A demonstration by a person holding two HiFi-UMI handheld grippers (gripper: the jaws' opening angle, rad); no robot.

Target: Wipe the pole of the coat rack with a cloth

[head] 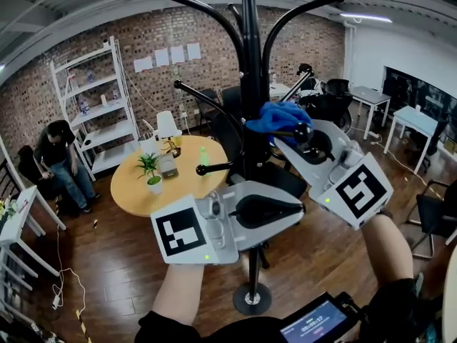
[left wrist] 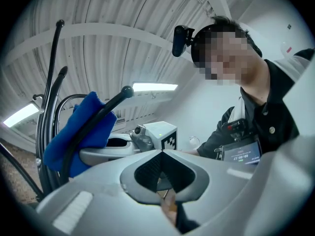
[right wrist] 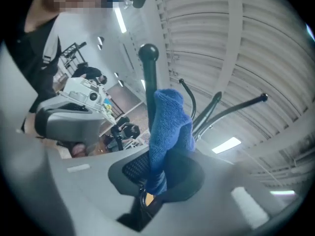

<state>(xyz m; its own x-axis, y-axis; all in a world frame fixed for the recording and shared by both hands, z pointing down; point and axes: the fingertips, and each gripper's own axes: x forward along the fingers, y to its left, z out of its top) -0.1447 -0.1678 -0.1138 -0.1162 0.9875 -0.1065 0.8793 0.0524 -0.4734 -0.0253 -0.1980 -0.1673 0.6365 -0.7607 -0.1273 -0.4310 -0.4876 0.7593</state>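
Observation:
The black coat rack pole rises through the middle of the head view from its round base, with curved hook arms at the top. My right gripper is shut on a blue cloth, held against a short hook arm with a ball end just right of the pole. In the right gripper view the blue cloth stands up out of the jaws of the right gripper, beside that ball-ended arm. Lower down, my left gripper lies across the front of the pole. Its jaws are shut and empty in the left gripper view, which shows the left gripper and the blue cloth.
A round wooden table with a potted plant stands behind the rack on the left. A white shelf unit and a seated person are at far left. Desks and chairs fill the right side.

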